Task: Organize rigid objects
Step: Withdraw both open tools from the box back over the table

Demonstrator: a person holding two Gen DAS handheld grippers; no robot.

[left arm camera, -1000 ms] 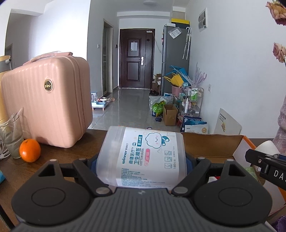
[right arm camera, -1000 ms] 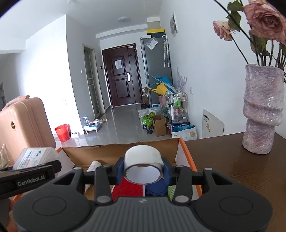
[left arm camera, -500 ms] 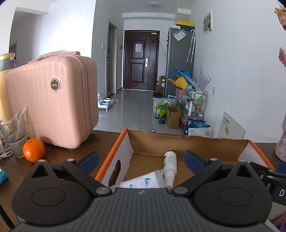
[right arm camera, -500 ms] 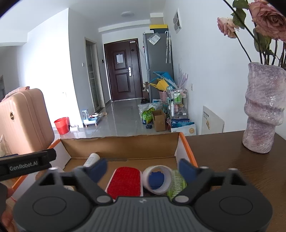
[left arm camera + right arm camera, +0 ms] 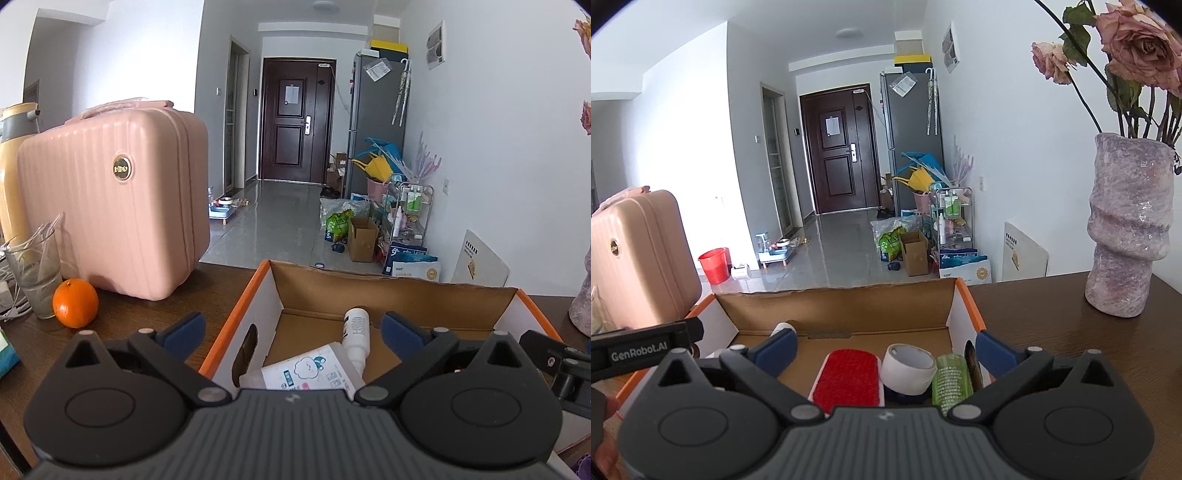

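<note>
In the left wrist view, the left gripper (image 5: 291, 326) has its fingers (image 5: 183, 328) spread wide and empty above the near end of the cardboard box (image 5: 391, 288) on the table (image 5: 155, 314). The cotton bud pack (image 5: 310, 371) lies in the box between and below the fingers, a white bottle (image 5: 356, 334) touching it. A pink suitcase (image 5: 110, 199) and an orange (image 5: 75, 303) stand to the left.

In the right wrist view, the right gripper (image 5: 884, 349) is likewise spread and holds nothing. The tape roll (image 5: 908, 369) rests in the box between the fingers, flanked by a red brush (image 5: 847, 380) and a green bottle (image 5: 951, 380). A vase (image 5: 1126, 229) stands well to the right.
</note>
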